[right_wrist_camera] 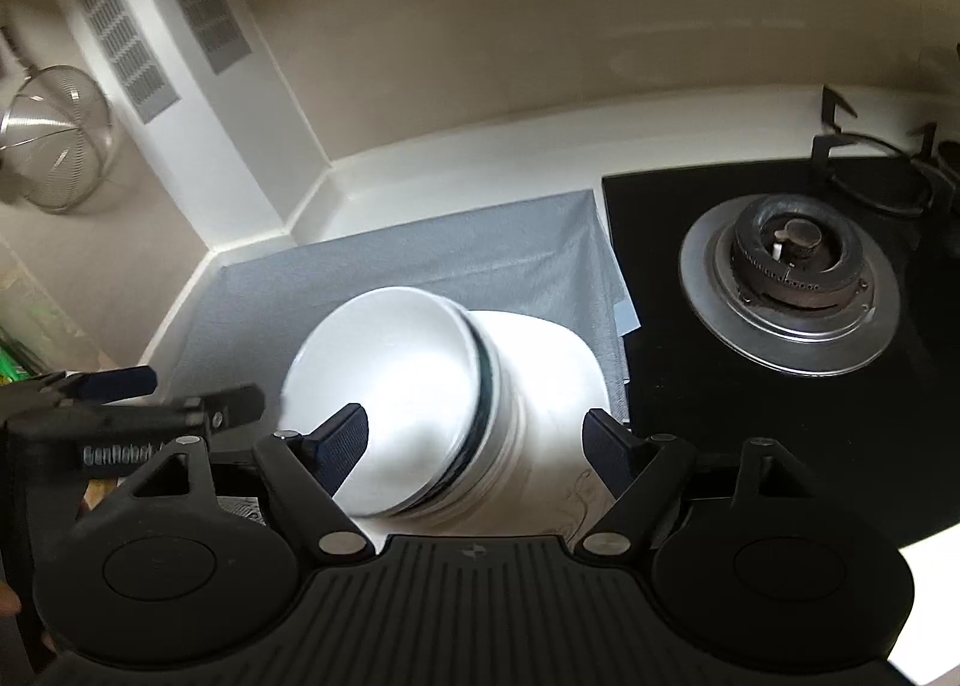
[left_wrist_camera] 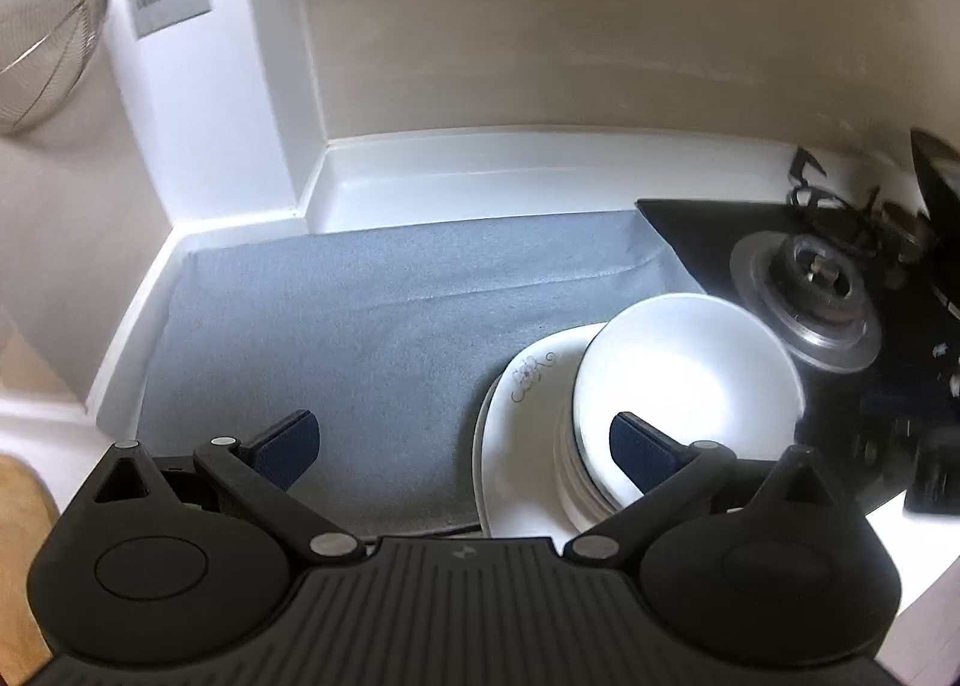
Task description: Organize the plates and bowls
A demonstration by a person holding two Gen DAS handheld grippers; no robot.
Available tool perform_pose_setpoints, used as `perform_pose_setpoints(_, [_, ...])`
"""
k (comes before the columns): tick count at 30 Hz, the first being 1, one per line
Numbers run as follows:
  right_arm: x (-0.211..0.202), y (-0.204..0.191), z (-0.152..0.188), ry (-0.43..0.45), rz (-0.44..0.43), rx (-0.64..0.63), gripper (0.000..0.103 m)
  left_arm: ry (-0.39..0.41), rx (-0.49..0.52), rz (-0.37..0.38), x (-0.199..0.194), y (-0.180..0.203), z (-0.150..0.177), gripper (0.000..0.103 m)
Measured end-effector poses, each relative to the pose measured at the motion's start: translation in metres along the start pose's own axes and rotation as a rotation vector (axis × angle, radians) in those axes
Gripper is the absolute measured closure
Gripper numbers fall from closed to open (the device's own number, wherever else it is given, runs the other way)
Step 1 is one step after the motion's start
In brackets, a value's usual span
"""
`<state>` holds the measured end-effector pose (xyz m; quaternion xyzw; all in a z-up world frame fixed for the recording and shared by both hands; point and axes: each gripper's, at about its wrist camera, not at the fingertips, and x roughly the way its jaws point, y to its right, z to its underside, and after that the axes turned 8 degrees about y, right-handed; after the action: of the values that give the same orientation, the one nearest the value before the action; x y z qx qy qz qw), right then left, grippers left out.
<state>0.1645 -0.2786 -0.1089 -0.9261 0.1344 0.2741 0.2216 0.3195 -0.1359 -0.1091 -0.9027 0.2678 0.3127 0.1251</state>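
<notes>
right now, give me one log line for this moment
left claw: open, empty | right claw: open, empty | bowls: stacked on plate | plate: on grey mat beside stove

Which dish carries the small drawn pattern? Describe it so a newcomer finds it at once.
Start at the black stove on the right; beside it a grey mat covers the counter. On the mat's stove side sits a stack of white bowls. The squarish white plate beneath that stack is it: only it has a dark curly motif on its rim.
</notes>
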Motion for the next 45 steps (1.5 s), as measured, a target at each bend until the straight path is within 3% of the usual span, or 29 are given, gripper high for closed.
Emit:
perform_pose_setpoints(3, [-0.014,-0.010,0.009,0.026,0.004,-0.016,0.021,0.014,0.055,-0.084,-0.011,0.006,-0.002,0.000])
perform_pose_setpoints(7, [-0.035,-0.022,0.023,0.053,0.011,-0.023,0.019,0.109,0.098,-0.208,-0.038,0.012,0.004,0.000])
perform_pose_setpoints(10, [-0.047,-0.028,0.032,0.068,0.034,-0.036,0.018,0.082,0.092,-0.144,-0.044,0.012,0.006,0.000])
perform_pose_setpoints(19, [-0.070,-0.028,0.048,0.093,0.097,-0.028,0.017,0.061,0.121,-0.054,-0.063,0.032,0.023,0.000])
perform_pose_setpoints(45, [-0.073,-0.023,0.055,0.077,0.130,-0.022,0.016,0.018,0.169,-0.007,-0.063,0.050,0.036,0.000])
